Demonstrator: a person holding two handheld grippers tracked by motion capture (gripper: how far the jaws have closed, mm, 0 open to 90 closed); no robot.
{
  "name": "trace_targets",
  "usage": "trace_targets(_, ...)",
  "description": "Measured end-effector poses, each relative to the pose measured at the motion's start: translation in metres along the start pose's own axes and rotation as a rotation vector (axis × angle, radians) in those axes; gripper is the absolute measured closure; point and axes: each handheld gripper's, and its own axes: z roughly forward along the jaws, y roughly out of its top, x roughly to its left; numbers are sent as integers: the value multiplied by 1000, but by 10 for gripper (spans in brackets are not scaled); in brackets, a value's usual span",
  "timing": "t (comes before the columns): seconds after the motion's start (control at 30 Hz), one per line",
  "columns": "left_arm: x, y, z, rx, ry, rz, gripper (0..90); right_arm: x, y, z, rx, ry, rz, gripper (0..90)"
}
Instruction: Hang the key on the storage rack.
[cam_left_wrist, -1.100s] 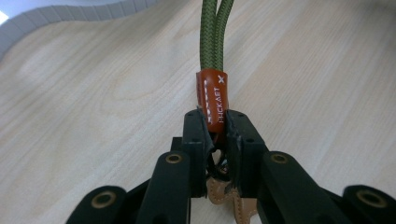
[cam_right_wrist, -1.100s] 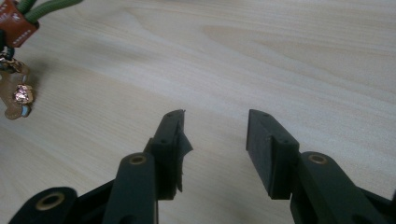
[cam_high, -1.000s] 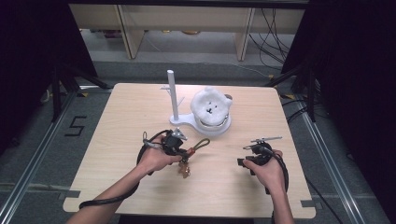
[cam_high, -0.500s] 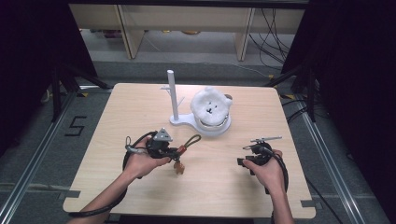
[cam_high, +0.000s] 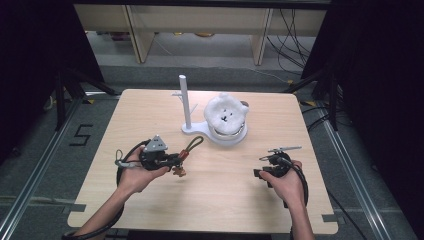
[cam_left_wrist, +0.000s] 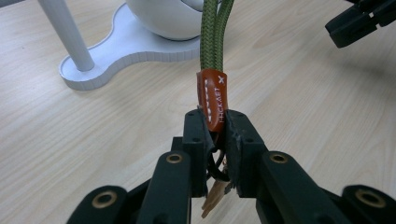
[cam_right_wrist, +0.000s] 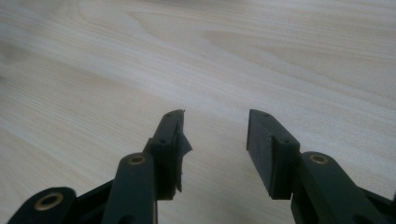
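Risk: the strap (cam_left_wrist: 212, 37) could be lost from the pinch, since it is gripped by the orange tab (cam_left_wrist: 213, 100) alone and the green loop hangs free beyond it.
Cause: a quick swing, or the loop catching on the white post (cam_high: 184, 100), would likely pull the tab out.
Second risk: the stand (cam_high: 197, 131) could be nudged by the loop, since it lies close by in the upper left of the left gripper view.
Strap place: seen left of centre in the high view (cam_high: 192, 146), its loop pointing toward the stand, its small metal and wooden end pieces dangling below the jaws.
Left gripper (cam_left_wrist: 215, 126): pressed together on the orange tab.
Right gripper (cam_right_wrist: 215, 144): spread, nothing held or touched; bare table (cam_right_wrist: 280, 56) is seen between the jaws; held at the lower right of the high view (cam_high: 276, 161).
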Motion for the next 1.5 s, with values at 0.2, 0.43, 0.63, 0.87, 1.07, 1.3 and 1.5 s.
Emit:
trace_targets(0.2, 9, -10, -13, -41, 13, -30, 786, 0, 1, -1, 13, 7, -8, 570)
trace_targets(0.43, 15, -19, -24, -74, 16, -70, 786, 2, 1, -1, 16, -5, -10, 568)
trace_targets(0.63, 18, -27, -31, -109, 40, -95, 786, 2, 2, -3, 23, 9, -20, 565)
trace_targets(0.87, 20, -35, -36, -161, 67, -95, 786, 3, 1, -2, 10, 0, -18, 562)
trace_targets(1.07, 23, -34, -40, -215, 78, -109, 786, 3, 1, -3, 16, 7, -20, 560)
trace_targets(1.3, 28, -28, -41, -268, 92, -110, 786, 3, 1, -3, 13, -2, -29, 557)
trace_targets(1.5, 31, -22, -41, -306, 93, -116, 786, 4, 1, -4, 24, 5, -11, 555)
